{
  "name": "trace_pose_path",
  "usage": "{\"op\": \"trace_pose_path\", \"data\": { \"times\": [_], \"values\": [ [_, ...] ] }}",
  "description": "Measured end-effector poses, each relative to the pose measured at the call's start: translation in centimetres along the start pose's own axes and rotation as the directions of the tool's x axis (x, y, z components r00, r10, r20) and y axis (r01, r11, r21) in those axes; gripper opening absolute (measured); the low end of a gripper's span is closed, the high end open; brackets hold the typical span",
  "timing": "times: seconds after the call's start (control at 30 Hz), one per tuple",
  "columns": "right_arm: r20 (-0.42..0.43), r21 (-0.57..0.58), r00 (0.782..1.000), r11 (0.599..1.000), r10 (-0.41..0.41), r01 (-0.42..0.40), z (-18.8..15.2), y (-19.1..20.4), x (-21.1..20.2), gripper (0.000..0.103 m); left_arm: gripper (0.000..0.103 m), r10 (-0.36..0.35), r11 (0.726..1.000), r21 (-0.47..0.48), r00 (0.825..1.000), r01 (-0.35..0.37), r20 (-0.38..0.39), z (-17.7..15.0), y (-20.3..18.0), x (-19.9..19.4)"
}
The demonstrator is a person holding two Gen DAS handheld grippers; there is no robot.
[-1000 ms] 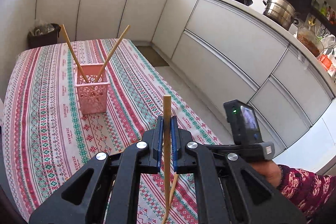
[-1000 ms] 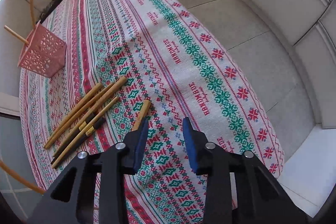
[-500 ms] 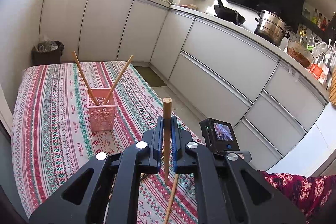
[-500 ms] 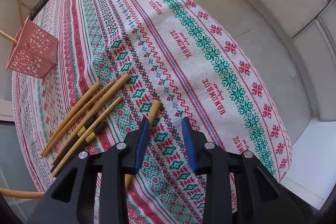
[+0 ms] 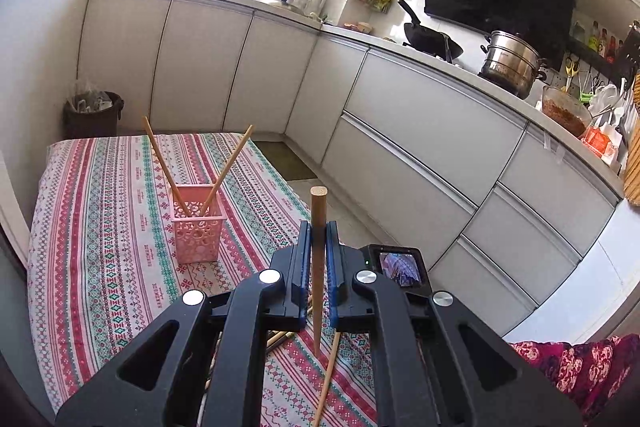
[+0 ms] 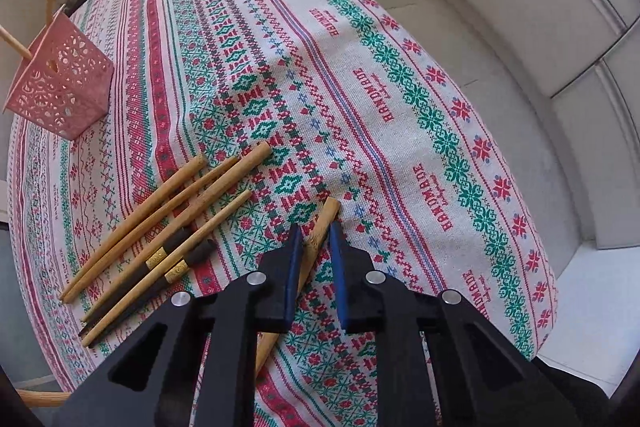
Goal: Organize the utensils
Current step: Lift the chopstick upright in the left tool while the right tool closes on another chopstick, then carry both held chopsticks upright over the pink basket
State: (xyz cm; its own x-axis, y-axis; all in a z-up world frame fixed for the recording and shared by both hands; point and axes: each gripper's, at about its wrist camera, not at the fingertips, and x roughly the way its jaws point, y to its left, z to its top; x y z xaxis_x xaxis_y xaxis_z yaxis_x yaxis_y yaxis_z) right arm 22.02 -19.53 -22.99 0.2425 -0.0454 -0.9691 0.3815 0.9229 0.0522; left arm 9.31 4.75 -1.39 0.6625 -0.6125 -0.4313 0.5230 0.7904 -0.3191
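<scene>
Standing nearly upright between the blue pads of the left gripper [image 5: 319,247], a wooden chopstick [image 5: 318,267] was clamped tight, its blunt end above the fingers and its thin tip hanging over the desk [image 5: 100,247]. Ahead of it, a pink perforated holder [image 5: 197,227] stood on the striped cloth with two chopsticks [image 5: 192,167] already leaning apart in it, crossing like a V.

Seen from the right wrist, a lone chopstick [image 6: 320,231] lay slanted on the cloth, and the right gripper [image 6: 316,247] pointed steeply down with a pad on each side of it. Its jaws were closing; the left pad sat against the stick, while a thin gap showed at the right pad, so the grip was not complete. To the left of this stick, a loose bundle of chopsticks [image 6: 168,223] lay side by side on the desk, some plain wood and two with dark ends and gold bands. The pink holder appeared far off at the upper left of that view, well apart from the bundle.

Beyond the desk ran pale kitchen cabinets [image 5: 420,131]; on their top stood a steel pot [image 5: 512,63] and a black pan [image 5: 430,43]. A dark bin [image 5: 92,111] stood on the floor by the far end of the desk, and a patterned sleeve [image 5: 580,367] showed at the lower right.
</scene>
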Motion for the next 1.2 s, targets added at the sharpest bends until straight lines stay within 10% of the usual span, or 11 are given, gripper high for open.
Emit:
{"op": "trace_pose_path", "data": {
  "times": [0.17,0.33,0.6,1.2],
  "values": [
    [0.086,0.034,0.976,0.978,0.2,-0.204,-0.8,-1.6,-1.5,0.008,0.006,0.008,1.0,-0.002,1.0,-0.008,0.012,0.0,0.0,-0.3],
    [0.265,-0.013,0.897,0.931,0.355,-0.364,-1.7,-3.1,-6.7,0.008,0.006,0.023,1.0,-0.001,1.0,-0.023,0.014,0.0,-0.1,-0.2],
    [0.492,-0.221,0.761,0.906,0.423,-0.36,-5.1,-3.0,-15.2,0.008,0.006,0.054,0.998,0.033,0.997,-0.056,0.057,-0.2,-1.6,-0.6],
    [0.613,-0.29,0.612,0.863,0.5,-0.414,-6.6,-5.1,-23.3,0.008,0.006,0.127,0.991,0.019,0.987,-0.129,0.094,0.3,-1.3,-1.2]
  ]
}}
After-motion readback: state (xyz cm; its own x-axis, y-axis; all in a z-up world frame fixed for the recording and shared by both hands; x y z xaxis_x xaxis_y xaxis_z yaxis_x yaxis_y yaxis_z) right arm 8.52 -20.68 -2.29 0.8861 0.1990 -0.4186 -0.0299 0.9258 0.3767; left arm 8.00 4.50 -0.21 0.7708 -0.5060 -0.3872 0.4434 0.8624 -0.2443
